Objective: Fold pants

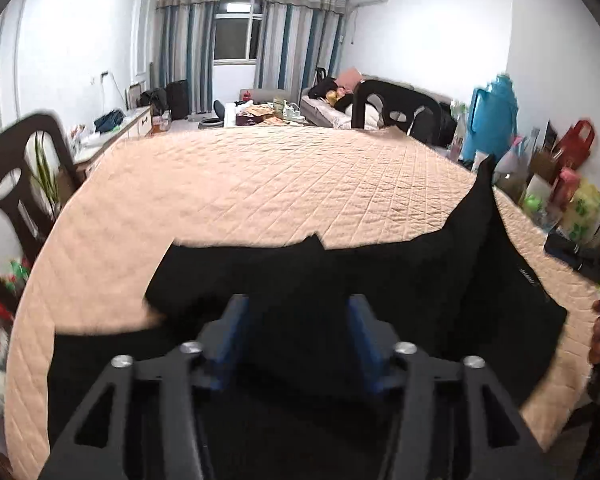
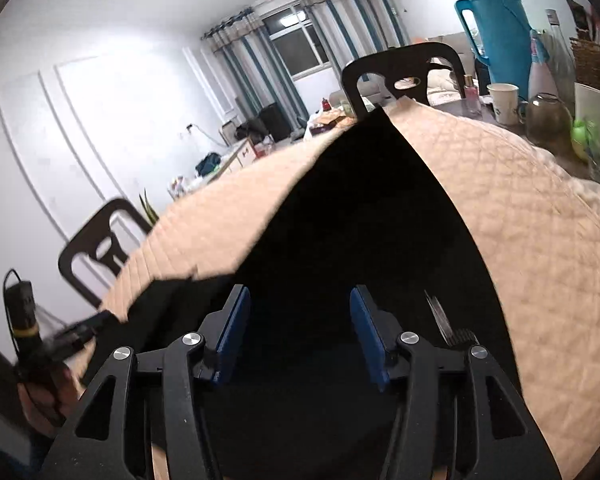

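On the quilted surface (image 1: 260, 184), black pants (image 1: 340, 280) spread crosswise, one leg running away — left gripper (image 1: 298, 336) and right gripper (image 2: 300, 328) angled down above them, jaws apart, gripping nothing.

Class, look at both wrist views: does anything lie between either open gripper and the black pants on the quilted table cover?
Nothing visible does. The left gripper and right gripper both stand open directly over the black pants, with only dark cloth between the blue pads. The quilted cover beyond is bare.

Quilted tabletop (image 1: 260, 184) lies open ahead; chairs (image 1: 392, 106) and clutter (image 2: 540, 92) line its edges.
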Tool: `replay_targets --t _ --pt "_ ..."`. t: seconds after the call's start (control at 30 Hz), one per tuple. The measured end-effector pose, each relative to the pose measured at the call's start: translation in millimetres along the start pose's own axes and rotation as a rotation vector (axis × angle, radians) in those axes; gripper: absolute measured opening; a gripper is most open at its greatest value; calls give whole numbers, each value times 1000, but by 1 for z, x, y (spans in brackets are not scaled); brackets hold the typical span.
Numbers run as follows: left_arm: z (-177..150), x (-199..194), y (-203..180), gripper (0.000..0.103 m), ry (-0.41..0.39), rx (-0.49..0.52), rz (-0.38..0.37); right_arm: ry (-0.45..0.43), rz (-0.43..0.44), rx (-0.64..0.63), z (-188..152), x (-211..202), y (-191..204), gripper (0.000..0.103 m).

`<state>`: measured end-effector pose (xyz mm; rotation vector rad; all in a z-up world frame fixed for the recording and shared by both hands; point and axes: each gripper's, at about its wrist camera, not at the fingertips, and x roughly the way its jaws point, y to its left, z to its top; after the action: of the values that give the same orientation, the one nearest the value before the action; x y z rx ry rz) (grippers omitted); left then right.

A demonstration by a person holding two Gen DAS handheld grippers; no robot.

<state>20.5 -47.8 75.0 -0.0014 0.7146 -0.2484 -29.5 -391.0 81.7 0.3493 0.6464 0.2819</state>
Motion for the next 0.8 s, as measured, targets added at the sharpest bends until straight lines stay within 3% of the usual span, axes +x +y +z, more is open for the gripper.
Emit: replay_targets --t 0.2,0.3,0.37,0.4,0.5,0.53,0.57,0.6,0.8 --pt "16 76 -38 58 150 156 101 11 -61 10 29 36 20 53" --pt "13 95 -35 58 192 166 170 33 -93 14 39 46 21 53" --pt "9 94 -30 58 183 159 175 52 -147 16 45 58 21 53" --pt "8 92 -31 56 177 158 183 76 -168 27 49 68 18 53" --pt "5 85 -29 23 160 143 189 127 -222 26 51 89 9 53" --pt "4 86 -28 16 156 133 187 139 -204 48 49 92 4 46" --pt "4 83 -27 12 146 124 187 143 -188 62 46 91 -1 17" --pt "4 78 -24 9 129 105 184 143 -187 68 44 89 -4 3" --pt "-15 16 4 7 -31 -53 105 40 -60 169 10 24 -26 2"
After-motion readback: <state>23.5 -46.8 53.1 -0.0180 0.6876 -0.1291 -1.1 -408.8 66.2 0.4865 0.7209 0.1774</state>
